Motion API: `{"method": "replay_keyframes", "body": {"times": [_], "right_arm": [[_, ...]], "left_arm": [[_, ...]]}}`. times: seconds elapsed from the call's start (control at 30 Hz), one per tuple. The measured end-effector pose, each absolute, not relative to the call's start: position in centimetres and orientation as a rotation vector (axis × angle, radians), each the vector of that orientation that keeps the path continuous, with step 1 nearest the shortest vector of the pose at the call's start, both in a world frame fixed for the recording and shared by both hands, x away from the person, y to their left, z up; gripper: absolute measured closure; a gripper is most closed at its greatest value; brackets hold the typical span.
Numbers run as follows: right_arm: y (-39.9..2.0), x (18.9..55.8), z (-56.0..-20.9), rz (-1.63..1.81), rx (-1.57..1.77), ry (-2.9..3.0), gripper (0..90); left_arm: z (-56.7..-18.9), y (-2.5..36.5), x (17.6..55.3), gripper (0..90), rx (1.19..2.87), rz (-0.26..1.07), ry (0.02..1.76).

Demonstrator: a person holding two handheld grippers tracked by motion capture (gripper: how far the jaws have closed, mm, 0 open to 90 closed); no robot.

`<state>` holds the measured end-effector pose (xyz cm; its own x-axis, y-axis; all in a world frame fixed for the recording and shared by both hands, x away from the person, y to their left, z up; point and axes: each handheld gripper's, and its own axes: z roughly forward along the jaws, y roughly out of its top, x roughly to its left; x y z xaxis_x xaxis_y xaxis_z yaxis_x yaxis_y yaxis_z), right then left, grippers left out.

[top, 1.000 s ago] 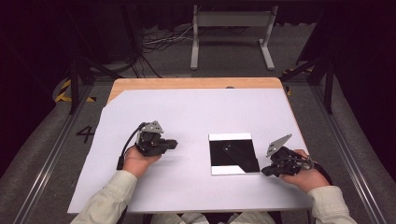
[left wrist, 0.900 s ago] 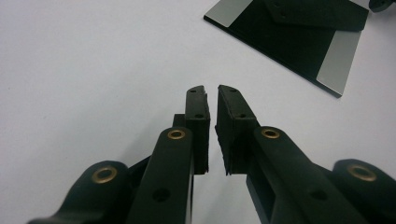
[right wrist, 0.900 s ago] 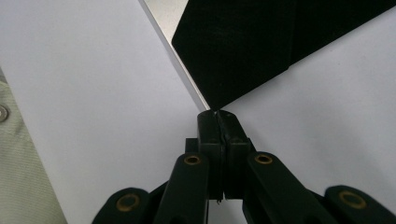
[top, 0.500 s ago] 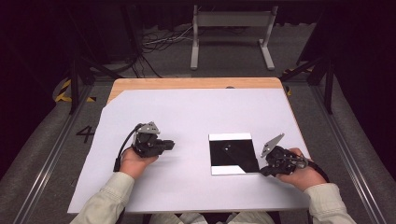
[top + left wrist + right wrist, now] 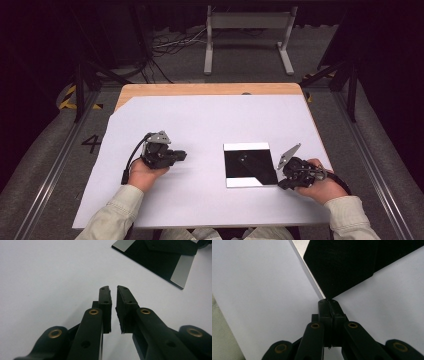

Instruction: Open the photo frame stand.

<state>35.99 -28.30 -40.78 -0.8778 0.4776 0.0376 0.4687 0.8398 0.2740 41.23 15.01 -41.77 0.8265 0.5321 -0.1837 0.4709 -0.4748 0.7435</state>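
A white sheet (image 5: 200,125) covered most of the wooden table (image 5: 150,90), w/ a strip of bare wood along the far edge. On the sheet, right of centre and toward the near side, lay a flat square plate (image 5: 250,164), black w/ pale silver bands on its far and near edges and 1 black flap folded across it. The right gripper (image 5: 289,175) sat at the plate's near-right corner, held in the person's right hand (image 5: 320,187); in the right gripper view its 2 jaws were pressed together w/ the plate's corner (image 5: 329,277) right at their tips, pinched or just touching I couldn't tell. The left gripper (image 5: 176,156) was well left of the plate on bare sheet, jaws a narrow gap apart after just opening, nothing btw them.
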Motion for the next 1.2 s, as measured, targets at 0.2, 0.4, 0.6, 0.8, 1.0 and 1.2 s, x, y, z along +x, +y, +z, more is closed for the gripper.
{"method": "replay_keyframes", "body": {"times": [0.2, 0.4, 0.6, 0.8, 1.0, 1.2], "right_arm": [[-28.4, 36.1, -40.8, 0.445, 0.757, 2.977, 89.9], [-28.6, 36.1, -40.7, 0.486, 0.767, 2.978, 90.0], [-29.0, 36.0, -40.4, 0.537, 0.765, 2.971, 90.0], [-29.7, 35.7, -39.3, 0.660, 0.760, 2.936, 90.0], [-30.0, 35.5, -38.5, 0.749, 0.754, 2.895, 90.0], [-30.1, 35.4, -37.8, 0.839, 0.720, 2.844, 90.0]], "left_arm": [[-41.8, 14.9, 41.2, 82.3, 2.151, 0.089, 0.732], [-41.8, 15.0, 41.2, 82.3, 2.150, 0.089, 0.733], [-41.8, 14.9, 41.2, 82.2, 2.150, 0.088, 0.732], [-41.9, 14.8, 41.2, 82.2, 2.153, 0.081, 0.737], [-41.9, 14.8, 41.2, 82.1, 2.157, 0.084, 0.729], [-41.9, 14.8, 41.2, 82.0, 2.158, 0.084, 0.729]]}}
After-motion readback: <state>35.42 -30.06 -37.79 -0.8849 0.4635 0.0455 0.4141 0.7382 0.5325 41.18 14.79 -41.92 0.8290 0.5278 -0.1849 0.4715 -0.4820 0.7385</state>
